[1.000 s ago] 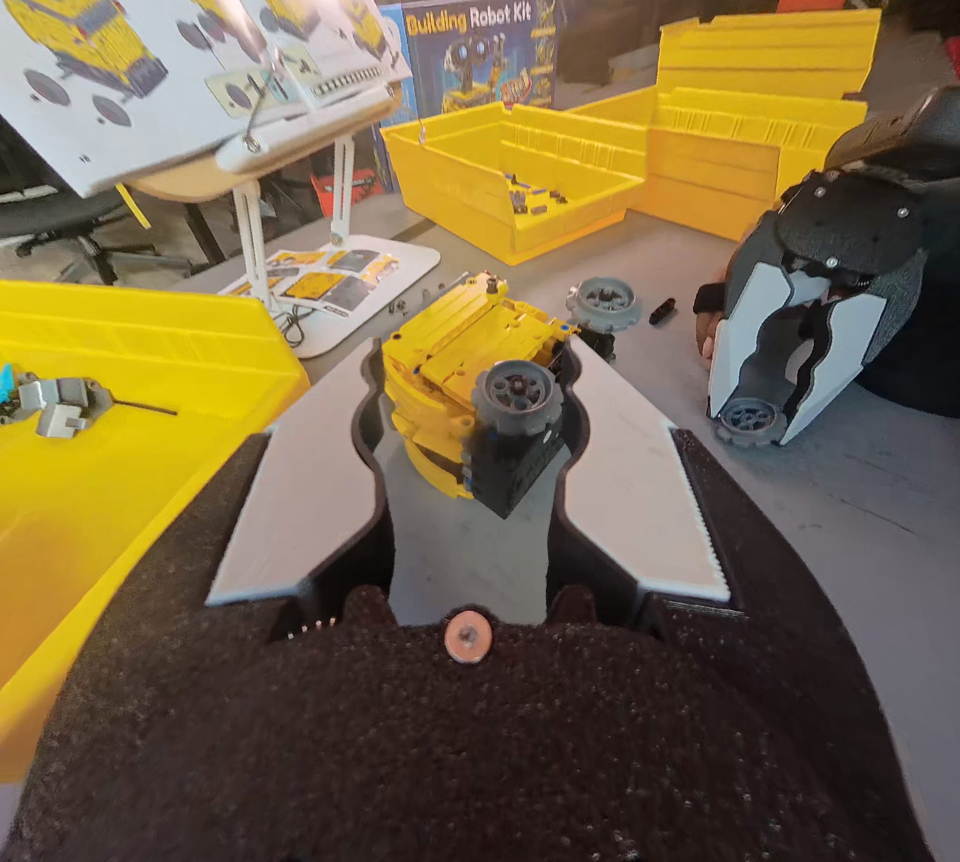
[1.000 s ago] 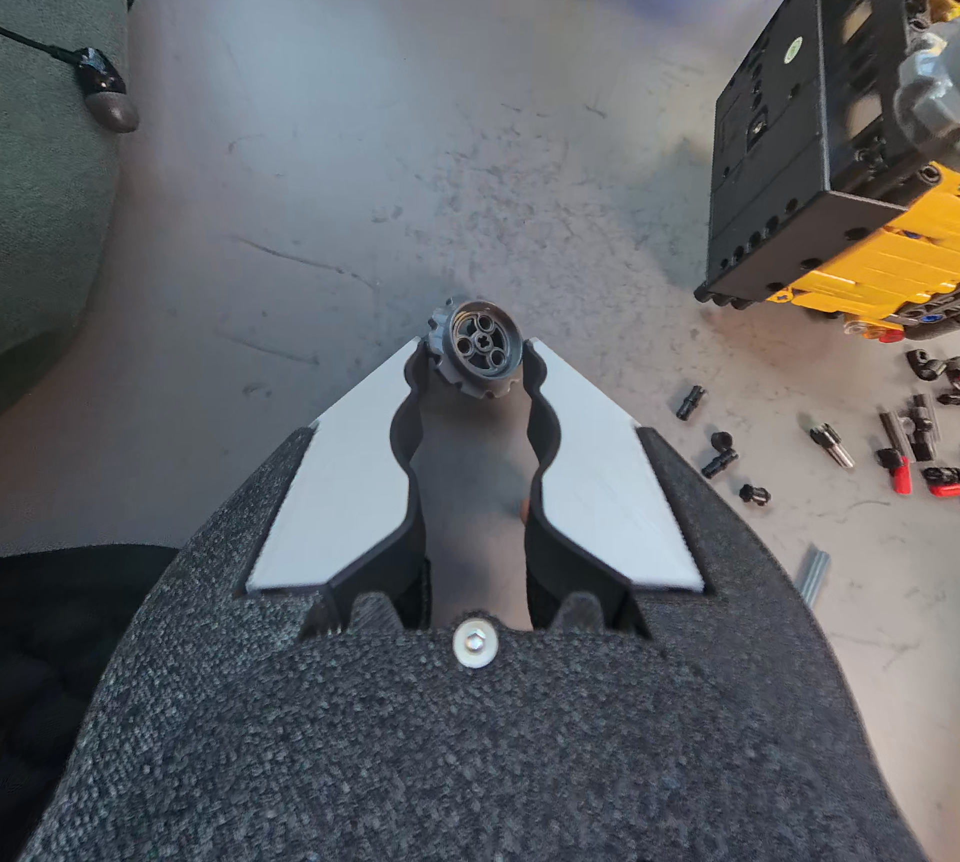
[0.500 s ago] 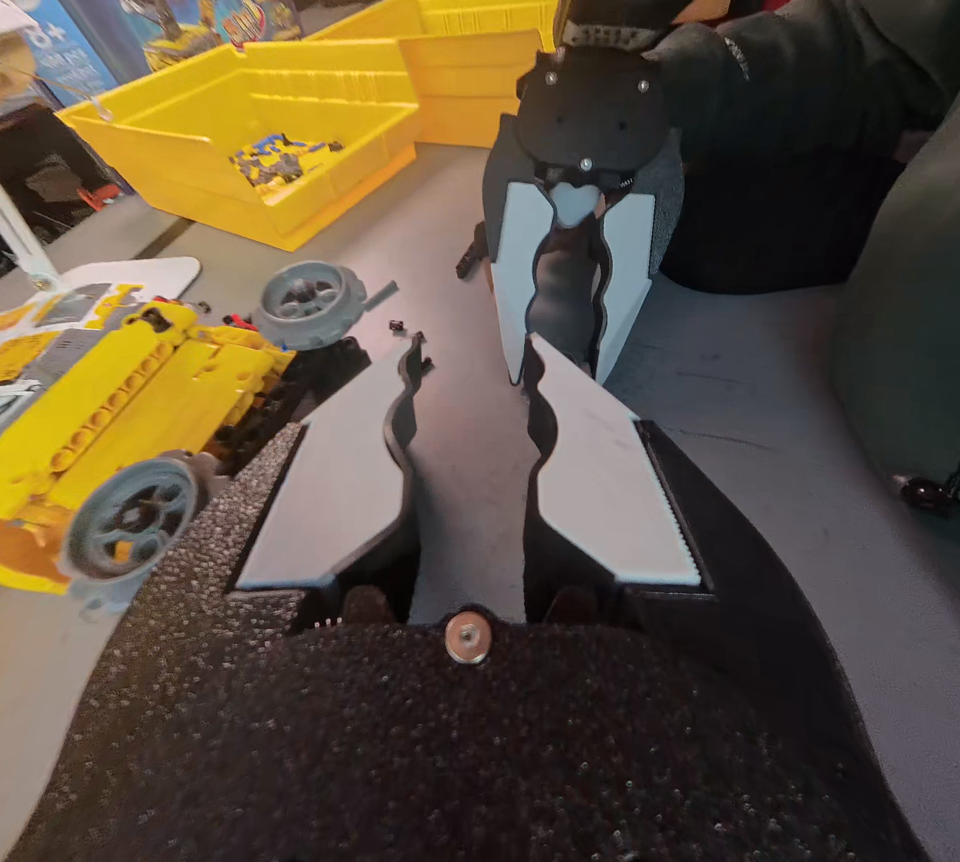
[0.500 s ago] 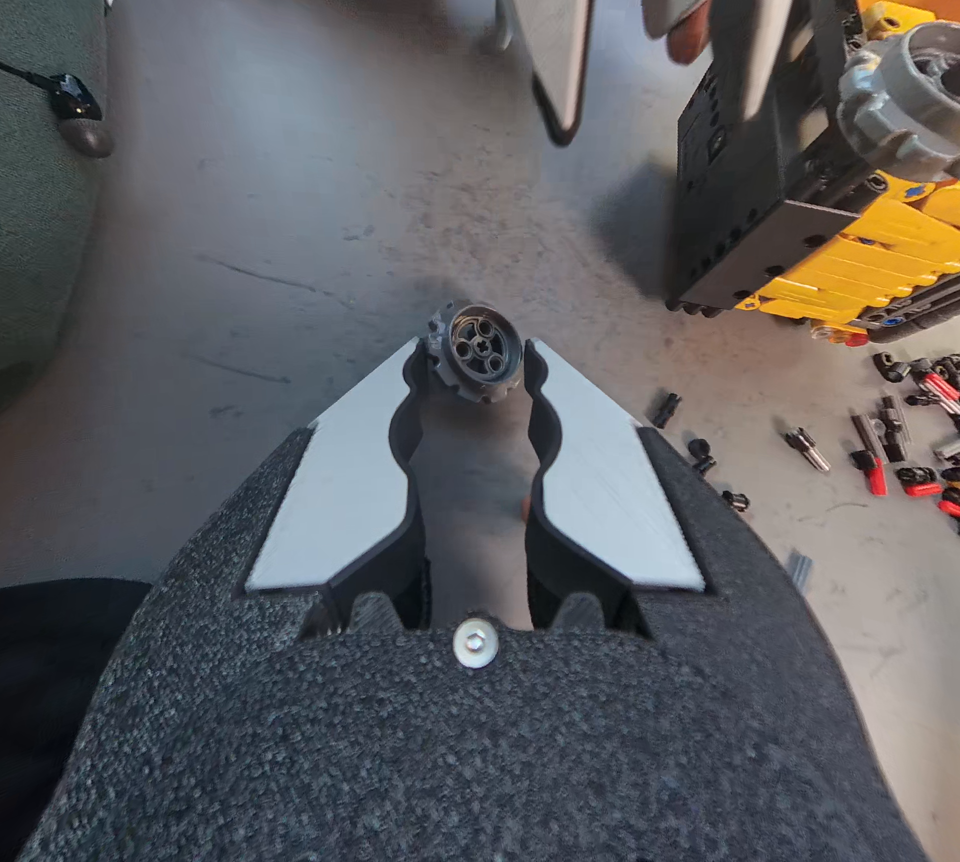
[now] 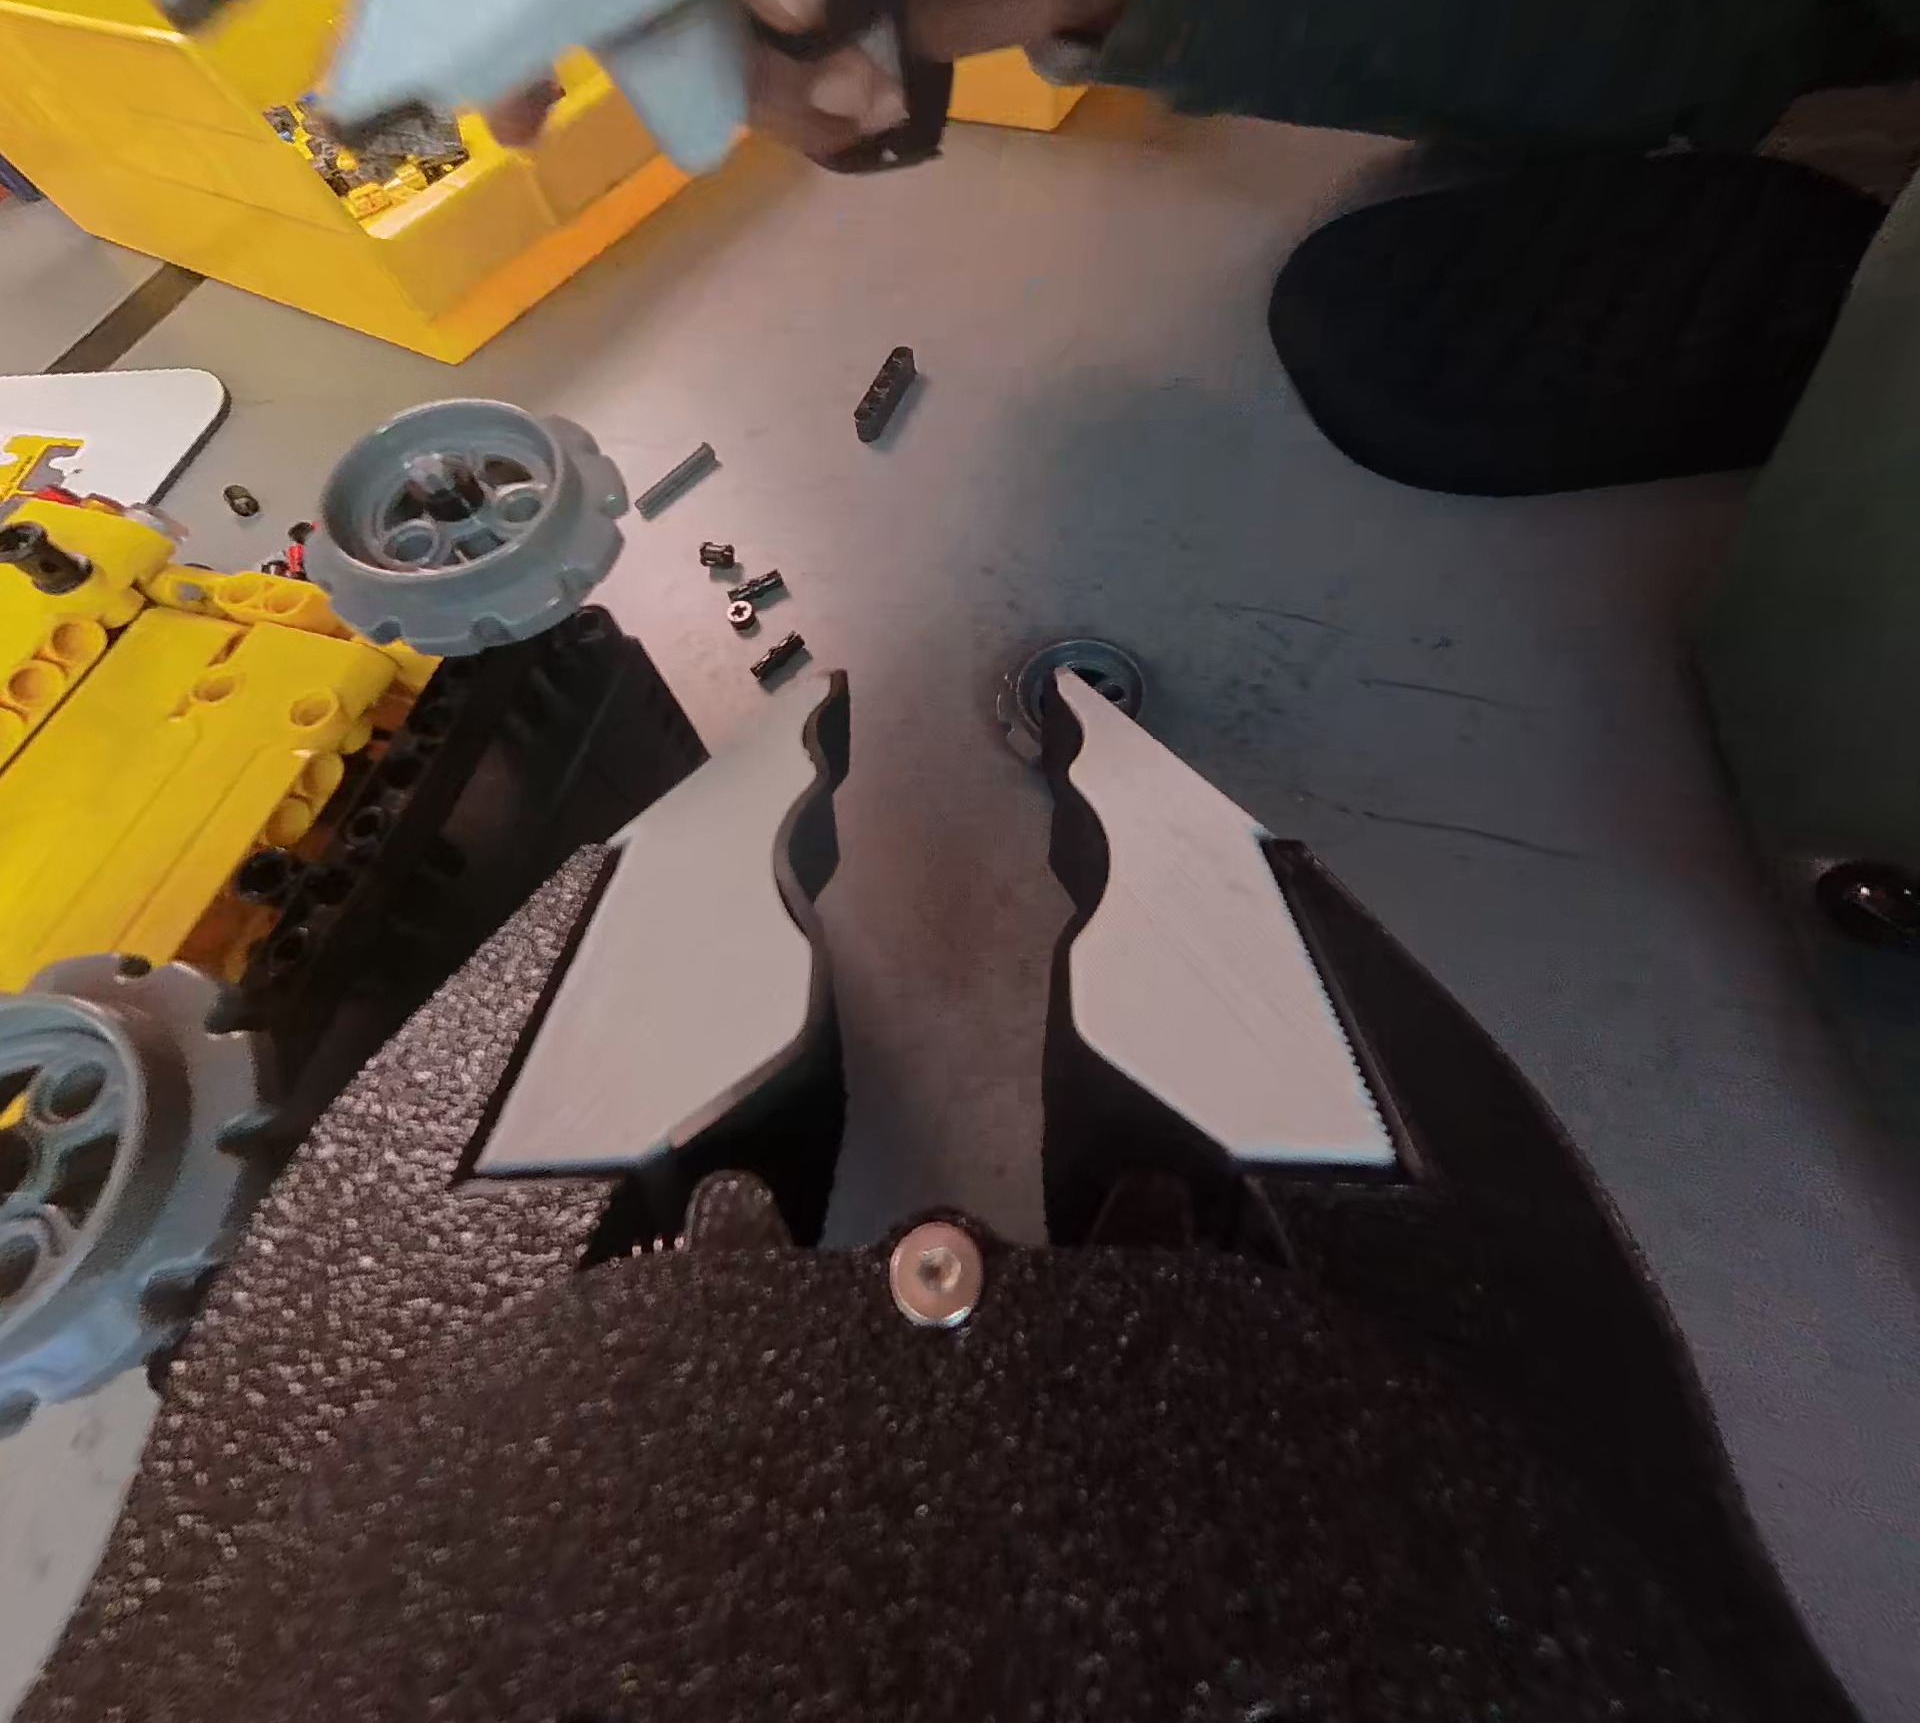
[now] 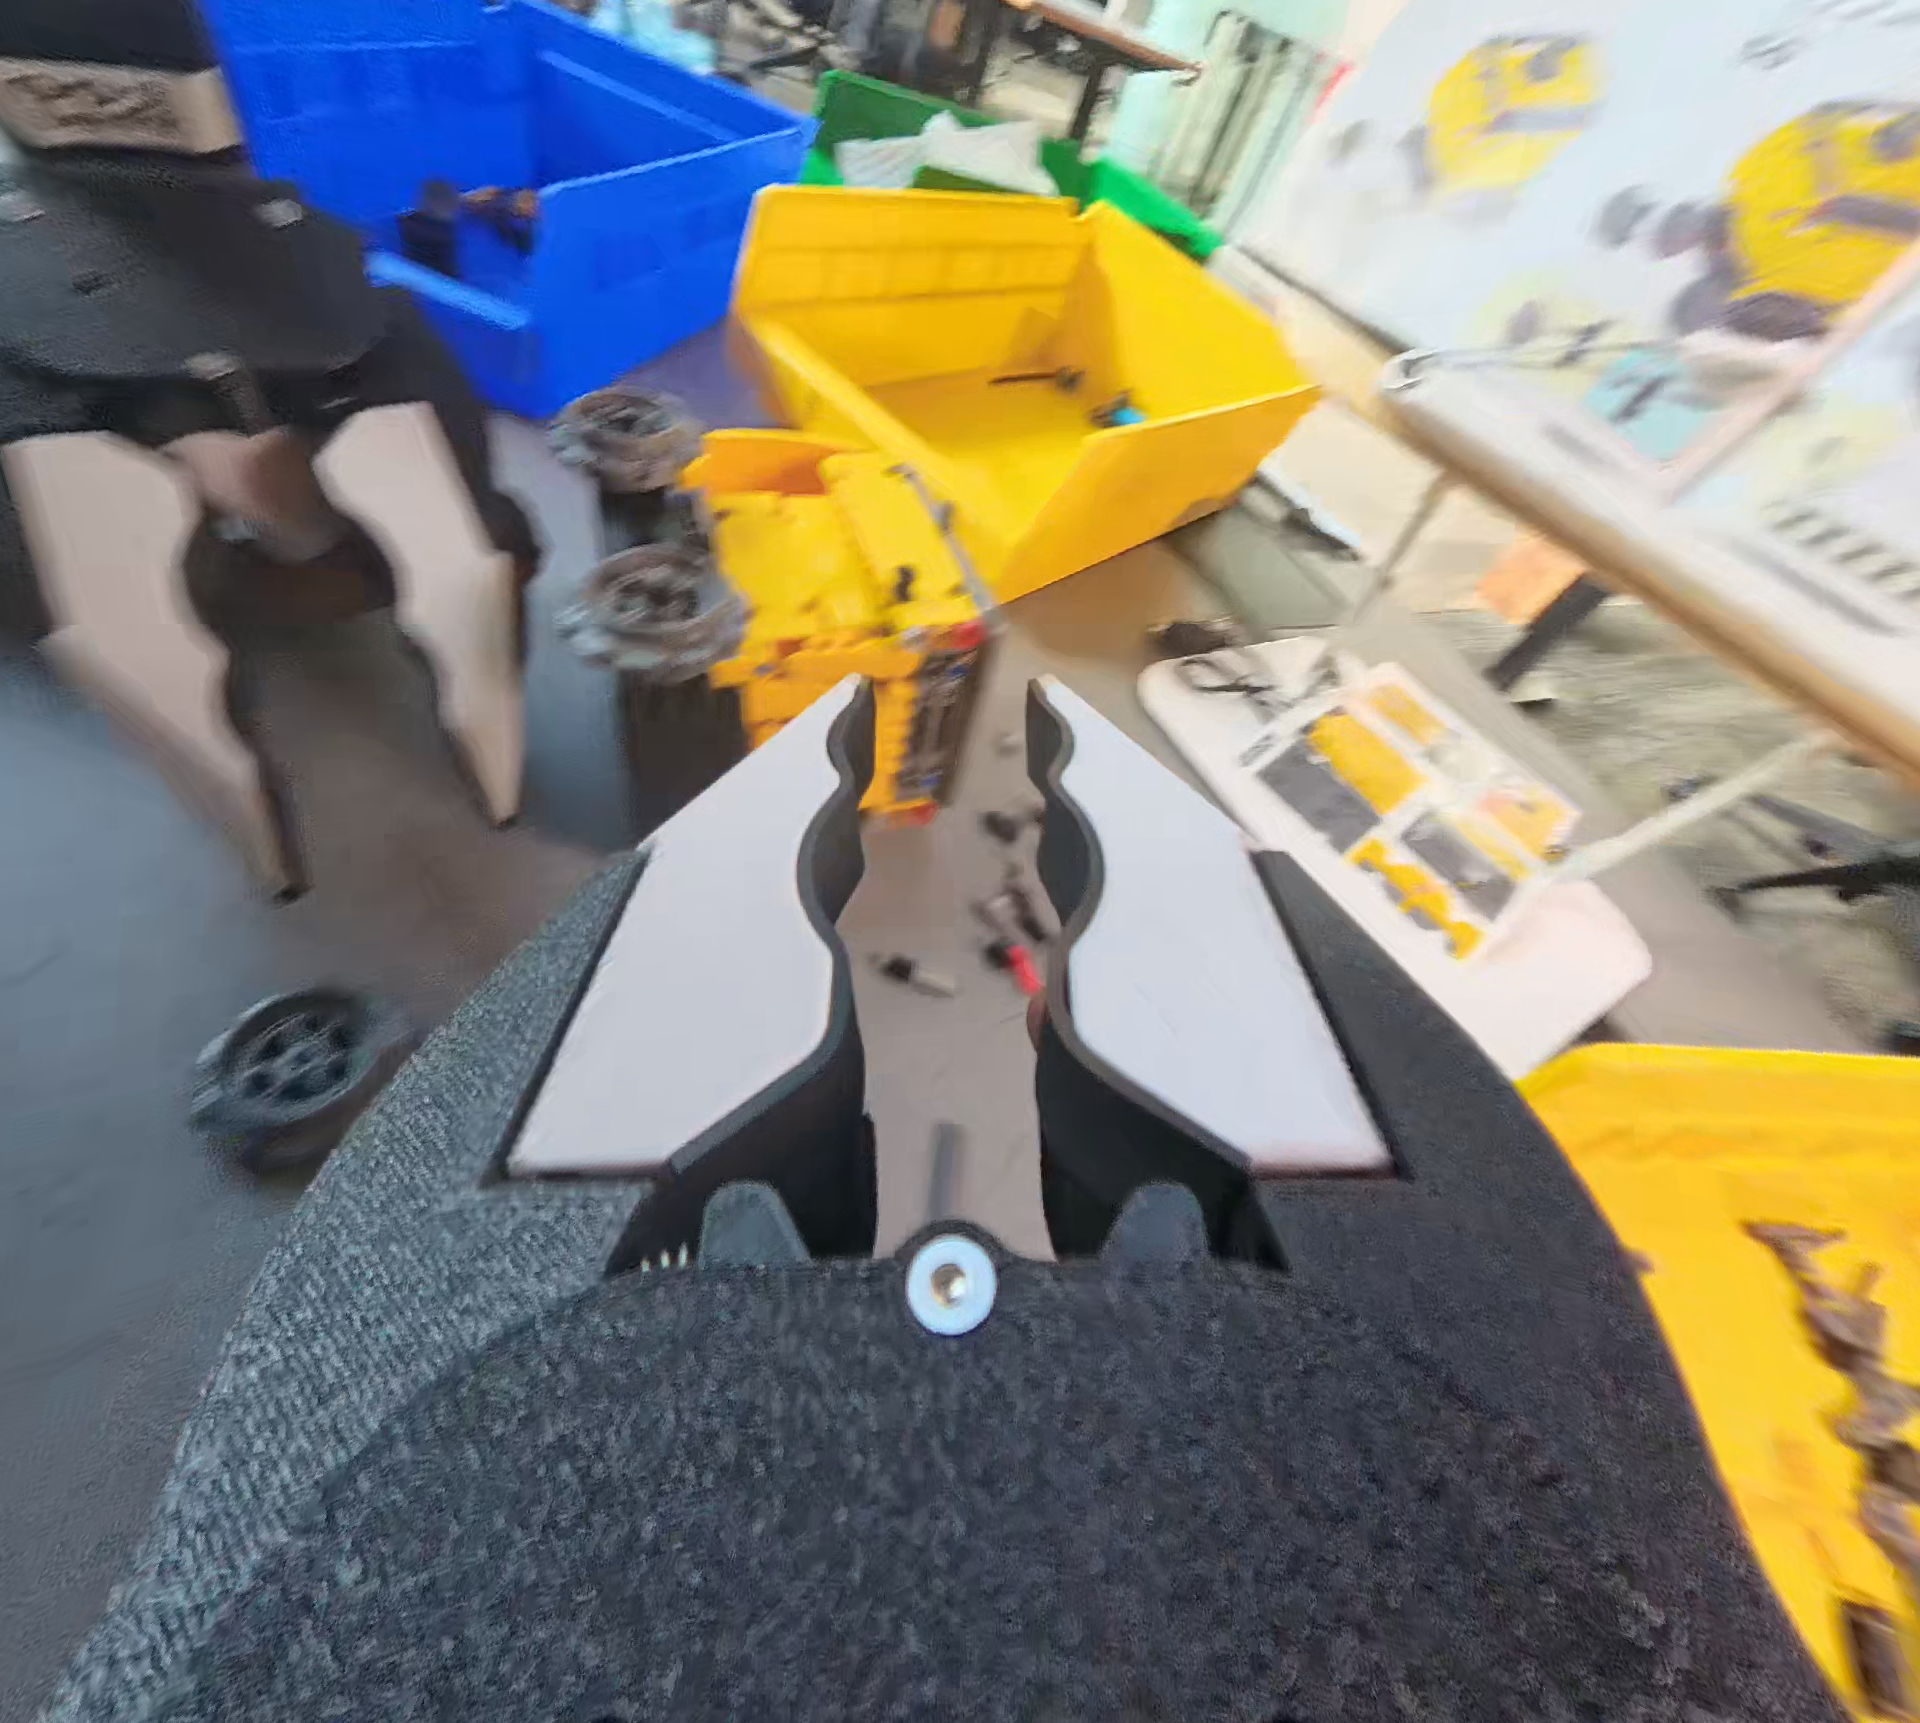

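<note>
My left gripper (image 5: 945, 697) is open and empty, low over the grey table (image 5: 1351, 738). A small grey wheel (image 5: 1086, 686) lies flat on the table at its right fingertip, partly hidden by it. The wheel also shows in the right wrist view (image 6: 281, 1071), loose on the table. My right gripper (image 6: 948, 707) is open and empty, raised and pointing at the yellow brick-built vehicle (image 6: 831, 572). The vehicle lies just left of my left gripper (image 5: 156, 717) with two large grey wheels (image 5: 468, 520) on it. The left gripper (image 6: 395, 852) shows at the left of the right wrist view.
Small black pins (image 5: 753, 598), a black beam (image 5: 888, 390) and a grey axle (image 5: 675, 463) lie scattered. Yellow bins (image 6: 1018, 385) (image 5: 208, 115) and a blue bin (image 6: 499, 146) stand behind. An instruction sheet on a stand (image 6: 1662, 167) is at the right, over its white base (image 6: 1403, 842). The black beam (image 5: 888, 390) is about equally far from each gripper, around 15 cm.
My right gripper let go of the small grey wheel, left it on the table and swung up and away. My left gripper left the vehicle and moved right, down to the wheel.
</note>
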Tool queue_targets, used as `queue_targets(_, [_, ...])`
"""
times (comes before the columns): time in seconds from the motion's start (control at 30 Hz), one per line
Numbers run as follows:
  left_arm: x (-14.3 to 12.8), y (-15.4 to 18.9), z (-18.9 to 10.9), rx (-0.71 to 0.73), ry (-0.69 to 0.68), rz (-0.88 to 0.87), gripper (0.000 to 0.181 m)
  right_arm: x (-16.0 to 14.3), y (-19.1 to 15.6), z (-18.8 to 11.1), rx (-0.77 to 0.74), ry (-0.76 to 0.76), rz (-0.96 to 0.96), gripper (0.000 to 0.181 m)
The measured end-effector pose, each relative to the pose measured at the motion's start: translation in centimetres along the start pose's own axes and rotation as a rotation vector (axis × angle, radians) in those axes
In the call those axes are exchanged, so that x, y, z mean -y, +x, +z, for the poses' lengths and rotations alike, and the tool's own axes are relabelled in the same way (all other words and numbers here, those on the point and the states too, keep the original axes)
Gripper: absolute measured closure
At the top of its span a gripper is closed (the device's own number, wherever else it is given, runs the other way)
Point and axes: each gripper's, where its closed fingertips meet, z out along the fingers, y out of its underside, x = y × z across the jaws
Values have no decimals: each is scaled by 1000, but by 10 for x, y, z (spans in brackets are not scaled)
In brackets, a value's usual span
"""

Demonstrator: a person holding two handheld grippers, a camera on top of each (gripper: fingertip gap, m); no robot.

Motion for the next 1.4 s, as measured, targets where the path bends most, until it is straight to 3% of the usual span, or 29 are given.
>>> queue_targets(0.1, [-1, 1, 0, 2, -5, 12, 147, 49, 89, 13, -308, 65, -58, 173])
queue_targets(0.2, [-2, 1, 1, 10, -12, 21, 148, 87, 158, 41, -455, 107, -83, 181])
queue_targets(0.3, [-3, -3, -2, 35, -12, 13, 149, 93, 203, 81, -506, 79, -94, 181])
queue_targets(0.4, [-3, -8, -6, 54, -1, -7, 150, 62, 219, 108, -508, -38, -65, 181])
queue_targets(0.47, [-3, -10, -7, 57, 5, -22, 150, 32, 214, 115, -485, -113, -32, 181])
queue_targets(0.57, [-5, -10, -5, 48, -12, -27, 150, 22, 209, 109, -495, -104, 0, 181])
queue_targets(0.77, [-9, -9, -1, 49, -46, -16, 150, 47, 190, 79, -450, 58, 38, 171])
queue_targets(0.9, [-7, -11, -4, 60, -29, -26, 150, 42, 143, 45, -362, 121, 97, 170])
queue_targets(1.17, [-9, -11, -2, 62, -44, -26, 150, -18, 21, -13, -165, 41, 55, 169])
queue_targets(1.4, [-8, -14, -4, 72, -32, -39, 147, -55, -17, -34, -113, -83, -183, 169])
